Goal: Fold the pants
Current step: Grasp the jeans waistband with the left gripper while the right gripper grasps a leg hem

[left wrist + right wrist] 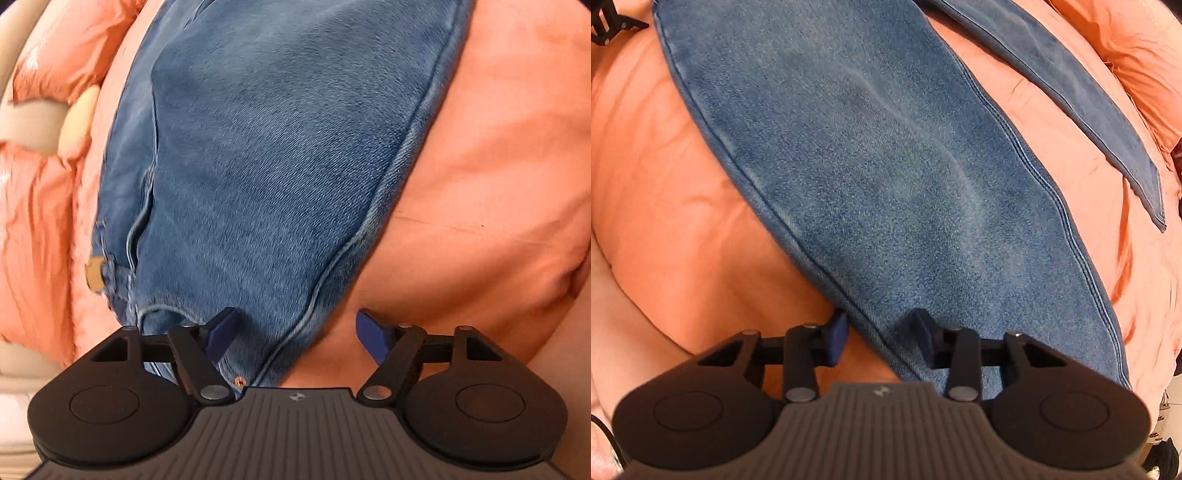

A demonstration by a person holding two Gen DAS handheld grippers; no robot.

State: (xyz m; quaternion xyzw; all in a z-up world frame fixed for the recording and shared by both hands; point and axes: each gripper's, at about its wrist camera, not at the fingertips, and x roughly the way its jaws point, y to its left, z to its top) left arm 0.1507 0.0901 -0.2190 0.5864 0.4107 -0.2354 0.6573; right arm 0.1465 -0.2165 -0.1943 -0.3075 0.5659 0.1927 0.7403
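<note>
Blue denim pants (266,155) lie flat on an orange bed cover (480,192). In the left wrist view I see the waist end, with a tan label (94,275) and a copper rivet (239,381). My left gripper (295,338) is open, its blue fingers straddling the pants' side seam at the near edge. In the right wrist view one leg (886,177) runs toward me and the other leg (1082,103) spreads to the far right. My right gripper (881,341) is open, its fingers on either side of the near leg's outer seam.
Crumpled orange bedding (40,192) bunches at the left of the left wrist view, with a beige surface (26,122) behind it. A black folding frame (609,22) shows at the top left of the right wrist view.
</note>
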